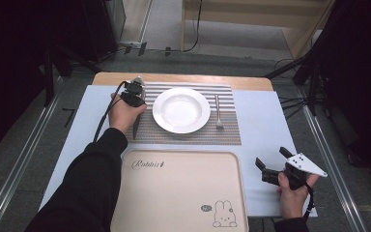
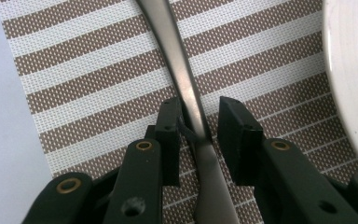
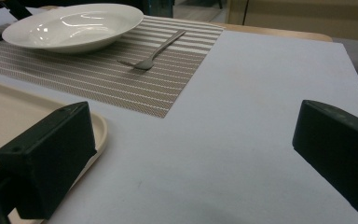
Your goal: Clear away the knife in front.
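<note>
Cutlery pickup at the left of the setting is under way, not complete. The left claw [image 2: 196, 122] straddles the knife [image 2: 186, 91] on the striped placemat [image 2: 88, 79], just left of the white plate [image 1: 181, 110]; one pad touches the handle, the other stands clear, so no firm grip yet, and the knife lies flat. The fork [image 1: 218, 112] right of the plate is untouched. The tray [image 1: 183, 188] carries nothing. The right claw [image 1: 272, 165] rests open over the tabletop [image 3: 242, 116], idle.
</note>
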The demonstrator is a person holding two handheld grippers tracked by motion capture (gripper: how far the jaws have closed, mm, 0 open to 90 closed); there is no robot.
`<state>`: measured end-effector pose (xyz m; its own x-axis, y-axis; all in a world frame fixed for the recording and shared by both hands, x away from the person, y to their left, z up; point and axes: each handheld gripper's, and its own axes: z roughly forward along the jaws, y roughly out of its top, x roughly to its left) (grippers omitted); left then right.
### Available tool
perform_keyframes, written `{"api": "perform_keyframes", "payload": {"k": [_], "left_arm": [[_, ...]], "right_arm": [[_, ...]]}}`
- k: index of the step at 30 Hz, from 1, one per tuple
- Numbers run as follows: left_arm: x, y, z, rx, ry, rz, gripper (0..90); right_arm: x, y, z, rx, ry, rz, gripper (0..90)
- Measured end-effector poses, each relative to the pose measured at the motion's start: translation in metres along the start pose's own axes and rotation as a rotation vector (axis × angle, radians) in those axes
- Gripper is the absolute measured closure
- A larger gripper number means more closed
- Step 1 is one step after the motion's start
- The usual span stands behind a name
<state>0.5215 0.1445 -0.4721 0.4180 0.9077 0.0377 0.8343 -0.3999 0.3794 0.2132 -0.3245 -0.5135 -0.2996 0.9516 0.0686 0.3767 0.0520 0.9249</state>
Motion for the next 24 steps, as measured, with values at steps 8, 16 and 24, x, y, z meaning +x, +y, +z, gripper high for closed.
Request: {"api": "perform_keyframes", "payload": {"k": [8, 16, 24], "left_arm": [[0.01, 0.001, 0.001, 0.009, -0.054, -0.032, 79.1], [0.009, 0.002, 0.001, 0.02, -0.046, -0.024, 78.9], [0.01, 0.003, 0.001, 0.026, -0.053, 0.01, 79.8]], "right_arm": [[0.0, 0.0, 0.0, 0.001, 0.002, 0.005, 0.0], [0.0, 0.0, 0.0, 0.003, 0.002, 0.006, 0.0], [-0.001, 0.0, 0.0, 0.004, 0.0, 0.015, 0.0]]}}
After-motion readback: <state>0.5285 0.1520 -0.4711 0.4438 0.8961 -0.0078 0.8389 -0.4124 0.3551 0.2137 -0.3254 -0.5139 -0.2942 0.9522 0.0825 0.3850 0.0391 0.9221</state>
